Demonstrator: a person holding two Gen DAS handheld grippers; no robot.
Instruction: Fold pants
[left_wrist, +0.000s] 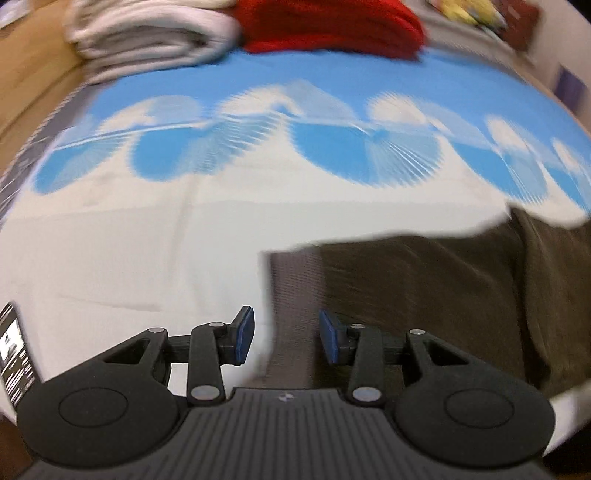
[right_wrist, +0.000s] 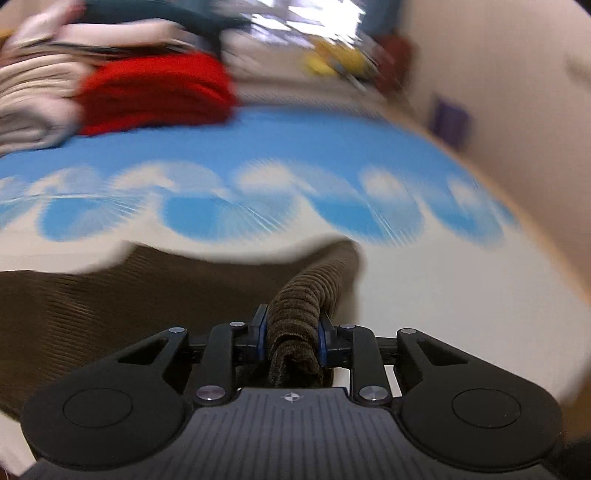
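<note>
— Though both views are blurred, can any writing be read?
— None; a phone screen (left_wrist: 14, 354) left of the left gripper (left_wrist: 282, 334) shows only illegible lines.
— How do the grippers sit?
— Both point level over the blue-and-white bedsheet (left_wrist: 147, 240). The left one's fingers (left_wrist: 243, 334) are spread apart, gripping nothing, right at the edge of the brown corduroy pants (left_wrist: 424, 280). The right gripper (right_wrist: 291, 341) is clenched on a bunched fold of the pants (right_wrist: 110, 295), which lie flat beyond it. Beyond the pants sit red cloth (right_wrist: 155, 92) and whitish folded cloth (left_wrist: 147, 33).
</note>
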